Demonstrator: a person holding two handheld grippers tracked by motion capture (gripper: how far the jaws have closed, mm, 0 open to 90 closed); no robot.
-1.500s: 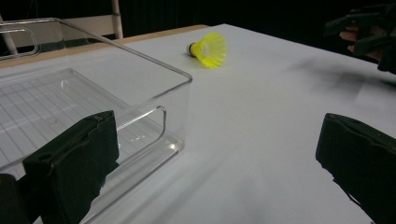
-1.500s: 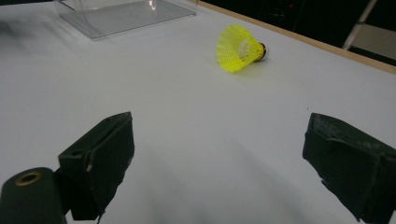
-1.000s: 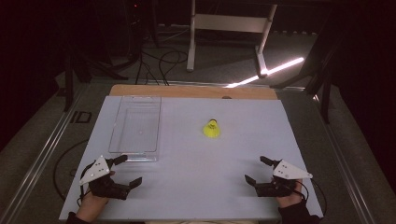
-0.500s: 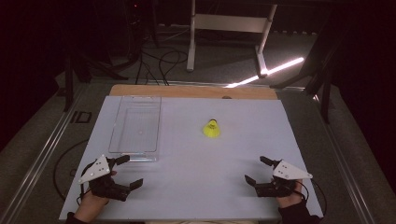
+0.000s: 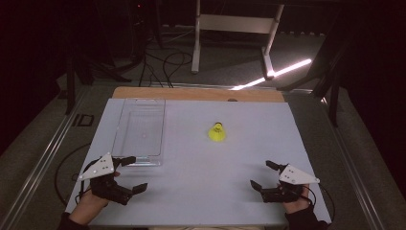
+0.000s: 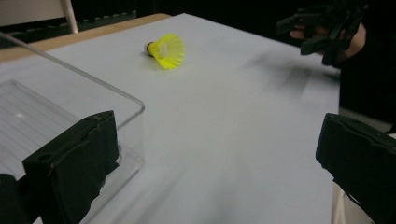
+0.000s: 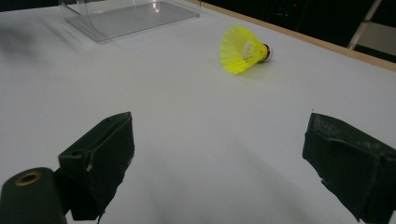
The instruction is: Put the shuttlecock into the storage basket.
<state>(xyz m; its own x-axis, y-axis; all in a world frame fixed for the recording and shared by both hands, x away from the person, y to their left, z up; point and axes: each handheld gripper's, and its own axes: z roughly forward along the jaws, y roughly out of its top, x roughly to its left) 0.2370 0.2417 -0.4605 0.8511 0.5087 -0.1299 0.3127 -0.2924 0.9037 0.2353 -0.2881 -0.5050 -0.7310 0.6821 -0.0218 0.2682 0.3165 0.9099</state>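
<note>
Two grippers, matte black blocky jaws spread wide, nothing between: left gripper, right gripper. Yellow mesh-skirted shuttlecock lies on side mid white table, right of clear rectangular plastic tray.

We hold one tool in each hand, low over the near edge of the worktop, forearms coming in from the bottom of the high view. Our left tool sits at the near left, its jaws spread wide and pointing toward the middle, the grey three-cornered plate tilted on top. Our right tool sits at the near right, well apart from the left, jaws likewise spread wide with nothing between them, angled inward to the left
</note>
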